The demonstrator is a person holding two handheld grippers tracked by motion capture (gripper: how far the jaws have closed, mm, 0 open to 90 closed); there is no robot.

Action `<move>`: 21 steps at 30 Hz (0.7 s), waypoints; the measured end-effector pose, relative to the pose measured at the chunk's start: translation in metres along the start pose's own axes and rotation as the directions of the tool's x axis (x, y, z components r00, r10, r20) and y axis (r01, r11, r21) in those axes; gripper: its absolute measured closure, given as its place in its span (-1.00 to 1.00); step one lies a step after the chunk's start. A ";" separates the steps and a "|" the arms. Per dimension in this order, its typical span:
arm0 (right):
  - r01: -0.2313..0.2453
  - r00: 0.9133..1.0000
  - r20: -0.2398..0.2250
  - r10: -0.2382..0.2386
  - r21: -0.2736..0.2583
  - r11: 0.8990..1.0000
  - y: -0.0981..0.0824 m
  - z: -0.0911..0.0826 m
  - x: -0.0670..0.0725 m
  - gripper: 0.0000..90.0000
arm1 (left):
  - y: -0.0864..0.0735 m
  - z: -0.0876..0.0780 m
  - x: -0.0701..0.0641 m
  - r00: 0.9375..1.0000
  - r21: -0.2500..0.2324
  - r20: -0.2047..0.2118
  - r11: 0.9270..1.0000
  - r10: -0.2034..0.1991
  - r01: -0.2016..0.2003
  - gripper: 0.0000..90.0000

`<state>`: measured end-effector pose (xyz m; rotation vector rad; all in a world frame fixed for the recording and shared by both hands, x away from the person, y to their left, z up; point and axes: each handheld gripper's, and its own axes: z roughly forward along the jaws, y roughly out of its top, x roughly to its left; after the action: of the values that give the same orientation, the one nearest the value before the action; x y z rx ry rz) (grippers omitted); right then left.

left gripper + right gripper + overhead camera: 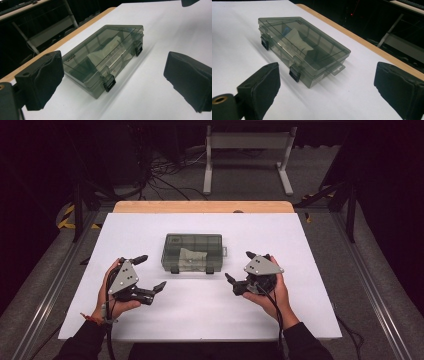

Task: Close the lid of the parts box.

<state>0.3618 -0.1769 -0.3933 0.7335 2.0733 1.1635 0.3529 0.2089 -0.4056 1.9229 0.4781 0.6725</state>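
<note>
Table [150, 320], white-topped, is carrying one item. Box [192, 252], smoky clear plastic with its lid down, is lying flat at the centre, both black latches [109, 83] facing the person, likely so they can be reached from the front. Something pale is showing through the lid; unclear what. Left gripper [145, 272] and right gripper [239, 267] are hovering near the box on either side, jaws spread wide, gripping nothing. Both are pointing inward at the box, probably lining up for the latches.
</note>
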 end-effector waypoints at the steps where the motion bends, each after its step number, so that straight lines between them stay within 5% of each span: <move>1: -0.003 1.000 0.003 0.003 0.005 1.000 -0.001 -0.001 0.000 -0.83 | -0.001 -0.001 0.000 1.000 0.005 0.005 1.000 0.002 -0.002 -0.91; 10: 0.004 0.999 0.040 -0.005 0.010 1.000 -0.013 -0.014 -0.003 -0.83 | -0.007 -0.006 -0.005 1.000 0.023 0.005 0.999 0.025 -0.026 -0.92; 21: 0.015 0.996 0.082 -0.016 0.017 1.000 -0.029 -0.030 -0.006 -0.83 | -0.018 -0.014 -0.009 1.000 0.035 -0.008 0.999 -0.001 0.002 -0.92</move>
<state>0.3386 -0.2097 -0.4058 0.7593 2.0191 1.0909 0.3364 0.2205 -0.4192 1.9537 0.4993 0.6749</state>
